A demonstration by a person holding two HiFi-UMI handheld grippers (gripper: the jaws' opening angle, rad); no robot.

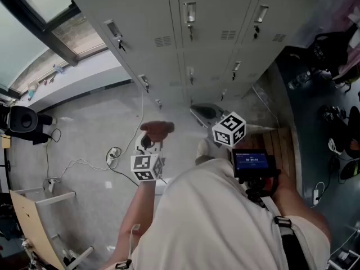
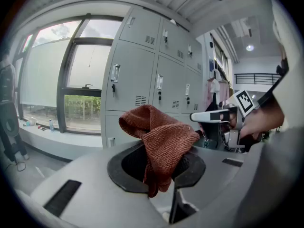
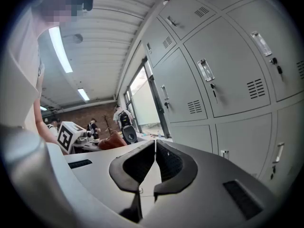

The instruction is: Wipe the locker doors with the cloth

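Note:
A reddish-brown cloth is bunched between the jaws of my left gripper, which is shut on it. In the head view that cloth sticks out ahead of the left gripper, a short way off the grey locker doors. The lockers stand in front of the left gripper, apart from the cloth. My right gripper is shut with nothing between its jaws, and the locker doors rise to its right. In the head view the right gripper points at the lower lockers.
Keys hang in the locker handles. A window and its sill lie left of the lockers. Cables trail on the grey floor. A wooden pallet and a dark desk with gear stand at the right.

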